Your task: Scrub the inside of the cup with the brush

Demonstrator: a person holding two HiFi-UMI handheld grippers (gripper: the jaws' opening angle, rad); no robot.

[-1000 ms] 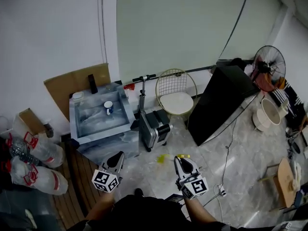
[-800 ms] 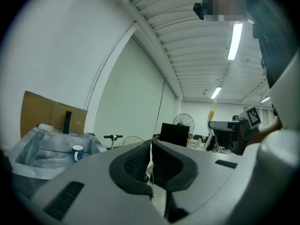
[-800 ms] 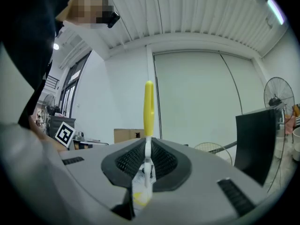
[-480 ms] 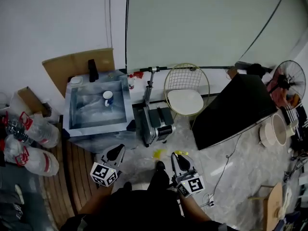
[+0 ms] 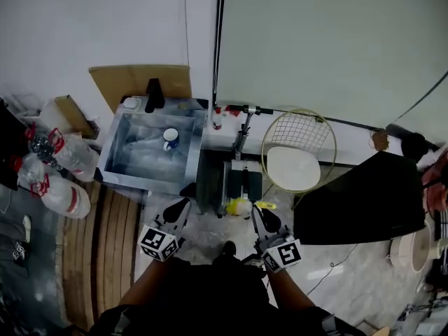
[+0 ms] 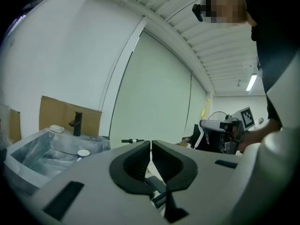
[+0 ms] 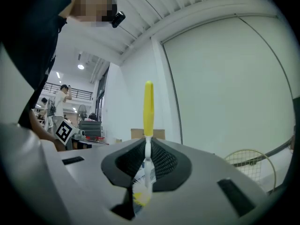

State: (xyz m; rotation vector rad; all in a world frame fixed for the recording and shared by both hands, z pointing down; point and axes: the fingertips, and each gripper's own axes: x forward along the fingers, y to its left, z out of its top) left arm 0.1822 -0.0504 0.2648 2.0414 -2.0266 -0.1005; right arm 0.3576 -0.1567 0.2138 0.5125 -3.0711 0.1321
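From where I stand, the worry is the brush (image 7: 148,107). The right gripper (image 7: 148,146) has its fingers pinched tight on the thin white neck. The yellow handle sticks out ahead of the fingertips, and the bristles sit back behind them, toward the palm. Held that way, I'd say the handle would reach the cup first, so no scrubbing could happen without a re-grip. A grip that narrow could also let the brush swivel or slip once it is pushed against a wall.

The left gripper (image 6: 150,146) has its fingers almost together with nothing between them. If they aren't opened in good time, the cup (image 5: 170,140) has nothing to steady it and could skid or tip.

The cup is well ahead of both pairs of fingers and off to the left of the left pair. It stands inside the sink (image 5: 117,168), which seems to be lined with plastic sheet. I expect that is slippery footing for it.

A scooter (image 5: 243,128) and a dark case (image 5: 241,186) stand ahead of the right fingers and could snag the handle.

By my count:
- one cup
- one brush
- one sink
- one black tap (image 5: 152,94)
- one wire chair (image 5: 299,152)
- one scooter
- one case
- two grippers
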